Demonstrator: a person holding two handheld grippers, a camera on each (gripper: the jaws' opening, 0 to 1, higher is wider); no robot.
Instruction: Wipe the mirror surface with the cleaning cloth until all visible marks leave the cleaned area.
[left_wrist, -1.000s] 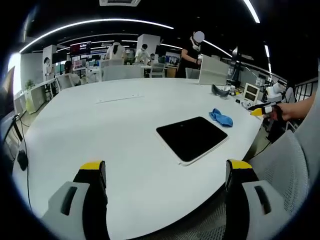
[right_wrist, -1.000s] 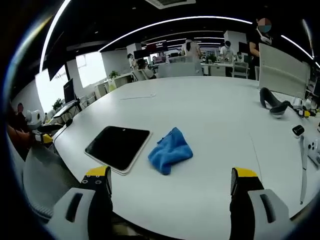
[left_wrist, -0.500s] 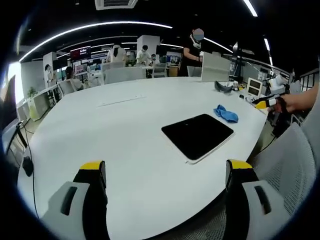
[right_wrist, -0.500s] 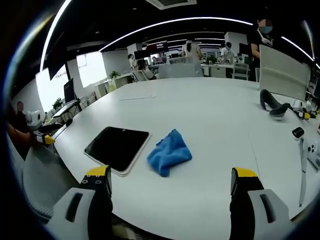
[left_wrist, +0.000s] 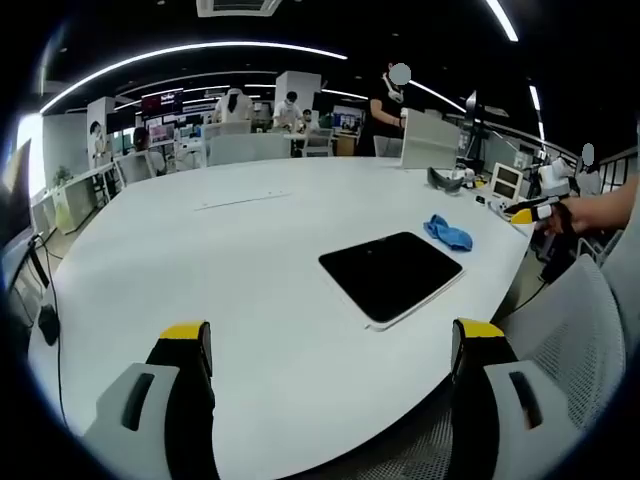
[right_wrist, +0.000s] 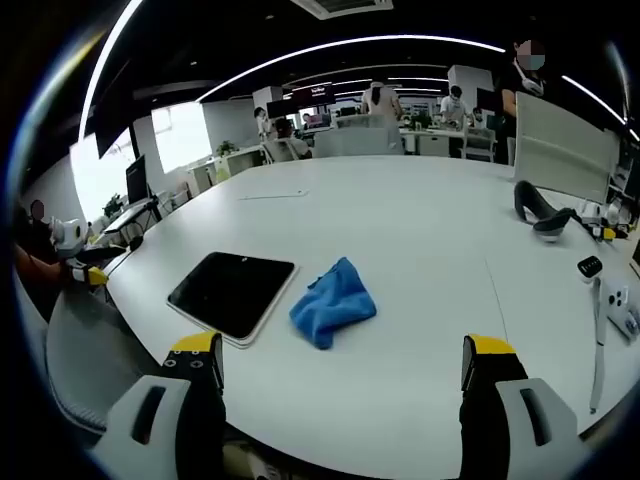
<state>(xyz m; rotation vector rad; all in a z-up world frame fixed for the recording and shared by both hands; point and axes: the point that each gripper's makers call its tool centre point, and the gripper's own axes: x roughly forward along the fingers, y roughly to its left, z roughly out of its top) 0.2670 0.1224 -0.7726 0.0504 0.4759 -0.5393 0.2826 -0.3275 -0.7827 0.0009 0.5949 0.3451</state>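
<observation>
Right gripper view, cloth (right_wrist: 333, 303) ahead of gripper (right_wrist: 340, 385)

Left gripper (left_wrist: 328, 345), right gripper (right_wrist: 340, 355): black jaws, yellow tips, grey slotted housings.

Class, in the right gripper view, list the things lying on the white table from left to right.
Mirror → blue cloth → black curved object → white devices at the table's right edge.
</observation>
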